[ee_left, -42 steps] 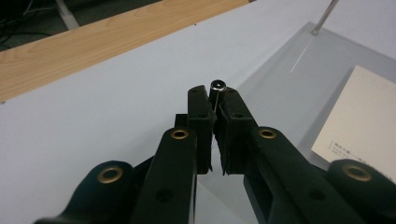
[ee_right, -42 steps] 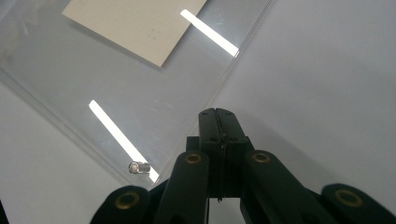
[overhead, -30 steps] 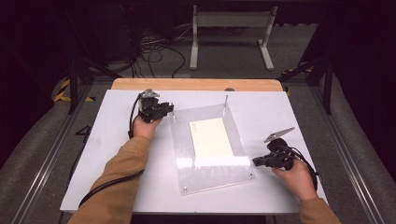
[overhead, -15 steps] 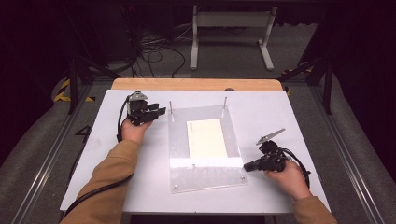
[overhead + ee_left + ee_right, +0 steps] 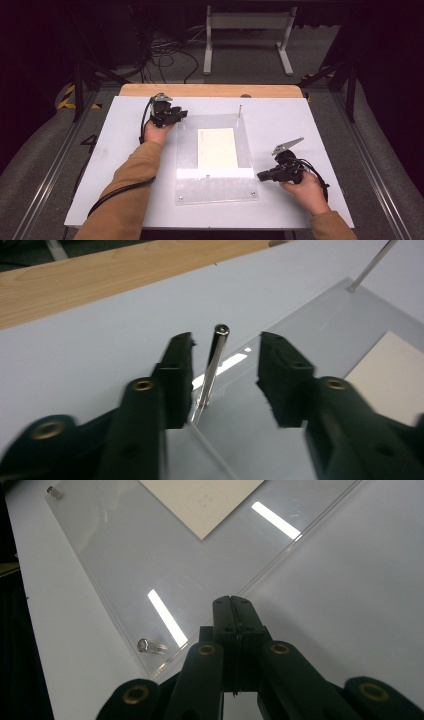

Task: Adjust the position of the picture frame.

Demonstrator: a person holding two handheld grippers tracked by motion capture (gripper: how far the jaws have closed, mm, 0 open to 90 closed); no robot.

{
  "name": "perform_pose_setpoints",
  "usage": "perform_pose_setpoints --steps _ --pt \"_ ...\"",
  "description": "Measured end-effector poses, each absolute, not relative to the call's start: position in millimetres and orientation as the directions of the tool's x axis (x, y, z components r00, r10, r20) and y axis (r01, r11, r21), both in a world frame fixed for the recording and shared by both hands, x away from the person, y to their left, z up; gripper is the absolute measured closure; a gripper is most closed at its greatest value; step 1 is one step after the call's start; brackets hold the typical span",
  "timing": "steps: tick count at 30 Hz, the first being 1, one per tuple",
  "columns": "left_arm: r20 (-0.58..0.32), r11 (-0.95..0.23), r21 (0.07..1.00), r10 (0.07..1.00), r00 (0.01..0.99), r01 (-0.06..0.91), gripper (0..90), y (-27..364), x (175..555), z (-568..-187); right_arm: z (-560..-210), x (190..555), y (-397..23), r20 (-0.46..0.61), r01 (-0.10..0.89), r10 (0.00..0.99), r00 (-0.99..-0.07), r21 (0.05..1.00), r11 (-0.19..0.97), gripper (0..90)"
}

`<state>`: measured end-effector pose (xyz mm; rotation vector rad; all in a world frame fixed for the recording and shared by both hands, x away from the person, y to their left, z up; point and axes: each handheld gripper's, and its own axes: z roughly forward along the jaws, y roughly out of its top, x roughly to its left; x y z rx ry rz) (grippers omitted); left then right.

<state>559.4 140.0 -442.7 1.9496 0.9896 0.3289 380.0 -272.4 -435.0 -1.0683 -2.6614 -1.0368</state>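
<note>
White table (image 5: pixel 125 150): left gripper (image 5: pixel 225 371) spread around pin (image 5: pixel 215 360), closing; right gripper (image 5: pixel 233 611) pressed together.

Tan sleeves; black left tool (image 5: pixel 176 114), black right tool (image 5: pixel 262 175), brass-coloured screws, black cables, grey plates.

hidden: pin (image 5: pixel 216 365) base behind left jaw | blurred: jaw bases
</note>
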Motion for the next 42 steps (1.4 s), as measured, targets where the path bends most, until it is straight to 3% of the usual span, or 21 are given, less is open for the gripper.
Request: perform_pose_setpoints --steps 4,6,9,20,42 --pt "-0.106 -0.293 0.811 0.777 0.620 0.506 81.7 138 560 -443 -432 380 -281 0.320 0.648 0.592 -0.740 0.575 0.499 89.3" --pt "-0.063 -0.322 0.811 0.781 0.621 0.487 84.5 136 558 -442 -429 380 -288 0.321 0.652 0.601 -0.731 0.587 0.480 89.3" --pt "-0.027 -0.353 0.807 0.778 0.627 0.473 84.7 131 555 -441 -426 379 -292 0.318 0.650 0.605 -0.730 0.596 0.471 89.3" --pt "-0.046 -0.381 0.821 0.697 0.715 0.424 84.8 108 532 -444 -416 378 -302 0.313 0.647 0.617 -0.722 0.621 0.442 89.3" --pt "-0.063 -0.401 0.824 0.636 0.769 0.399 84.7 86 513 -445 -408 376 -313 0.304 0.636 0.628 -0.717 0.654 0.409 89.3"
